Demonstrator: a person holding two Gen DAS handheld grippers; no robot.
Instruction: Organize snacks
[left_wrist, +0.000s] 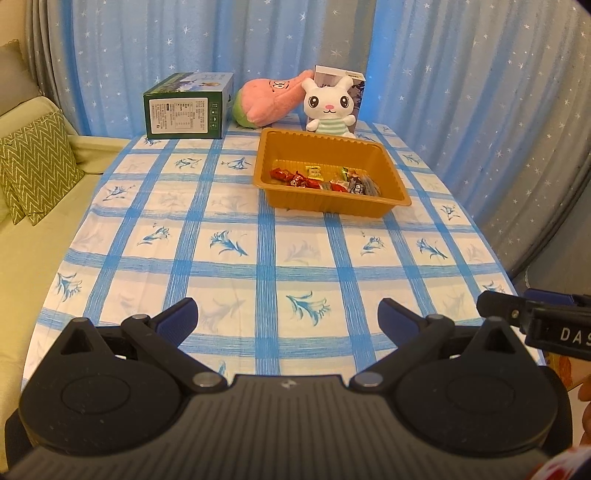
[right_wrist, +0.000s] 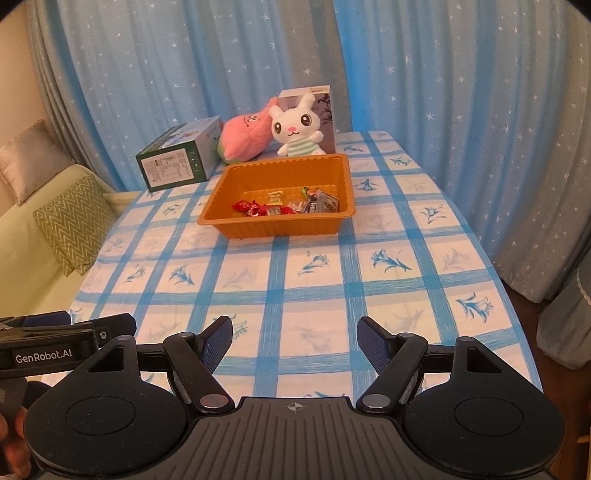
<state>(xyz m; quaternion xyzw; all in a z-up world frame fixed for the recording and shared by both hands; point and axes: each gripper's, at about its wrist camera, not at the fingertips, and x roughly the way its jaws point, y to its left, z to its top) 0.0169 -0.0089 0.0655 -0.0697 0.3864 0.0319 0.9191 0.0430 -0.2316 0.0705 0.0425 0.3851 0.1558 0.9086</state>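
Note:
An orange plastic tray (left_wrist: 391, 162) (right_wrist: 218, 218) stands on the far half of the table. Several wrapped snacks (left_wrist: 325, 181) (right_wrist: 284, 205) lie in it: red wrappers on the left, yellow and green in the middle, dark ones on the right. My left gripper (left_wrist: 288, 314) is open and empty, low over the near edge of the table. My right gripper (right_wrist: 295, 332) is open and empty, also over the near edge, far from the tray. The right gripper shows at the right edge of the left wrist view (left_wrist: 535, 321); the left gripper shows at the left edge of the right wrist view (right_wrist: 66, 332).
A green box (left_wrist: 184, 107) (right_wrist: 177, 160), a pink plush (left_wrist: 266, 99) (right_wrist: 243, 138), a white bunny plush (left_wrist: 330, 105) (right_wrist: 295, 129) and a tall box behind it stand at the table's far edge. A sofa with a patterned cushion (left_wrist: 33, 166) is left. Blue curtains hang behind.

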